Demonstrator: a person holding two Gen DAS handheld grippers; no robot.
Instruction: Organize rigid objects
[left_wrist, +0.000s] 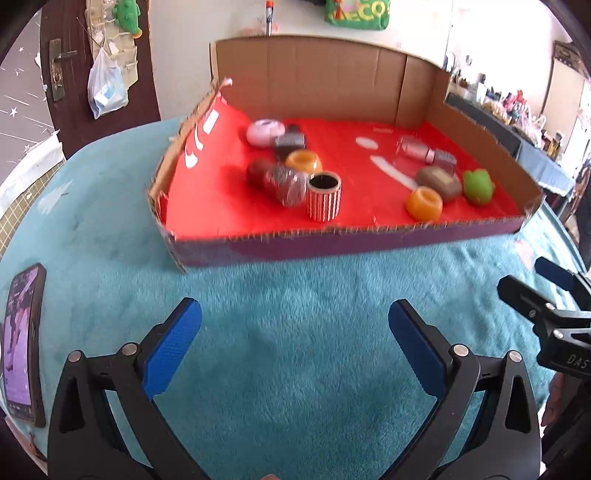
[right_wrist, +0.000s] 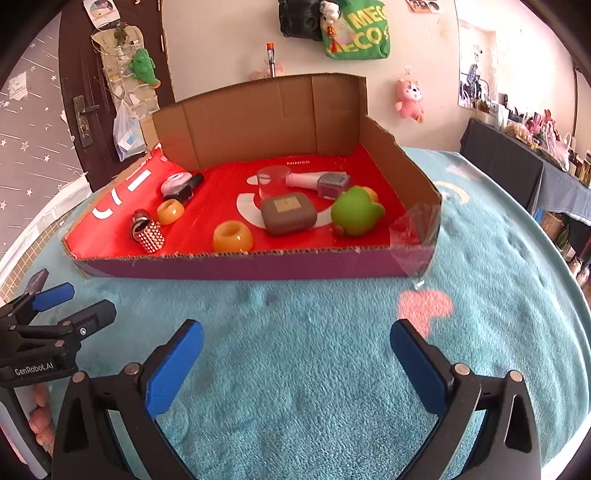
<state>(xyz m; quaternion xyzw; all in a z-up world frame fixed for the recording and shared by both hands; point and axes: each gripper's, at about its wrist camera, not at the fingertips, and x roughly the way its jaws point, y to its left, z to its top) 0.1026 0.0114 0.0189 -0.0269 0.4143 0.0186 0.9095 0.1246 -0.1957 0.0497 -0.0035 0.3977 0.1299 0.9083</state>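
Both tools hover over the teal plush cover, short of the cardboard tray's (right_wrist: 236, 264) near wall. Left hand-held gripper (left_wrist: 295, 347): jaws spread wide, nothing between them. Right hand-held gripper (right_wrist: 295, 362): same, wide and empty.

All rigid items lie inside the tray on its red liner, in two loose groups. Toward the left wall: studded cylinder (right_wrist: 152, 236) upright near the front edge, an orange cup (right_wrist: 170, 211) behind it, a dark bottle (right_wrist: 186, 190) lying against a pale round case (right_wrist: 173, 183). Toward the right wall: grey-brown case (right_wrist: 288, 213), green toy (right_wrist: 354, 211), clear cup (right_wrist: 273, 182), second orange cup (right_wrist: 232, 235) by the front edge.

Judgement: scene fits either a sort about to be made or one already finished; no target layout is shown, so no pick is named.

If reaching in: clear the near wall from above, descend vertically, keep jaws wide until astride one item. Left group is crowded; neighbours touch, so expect nudging
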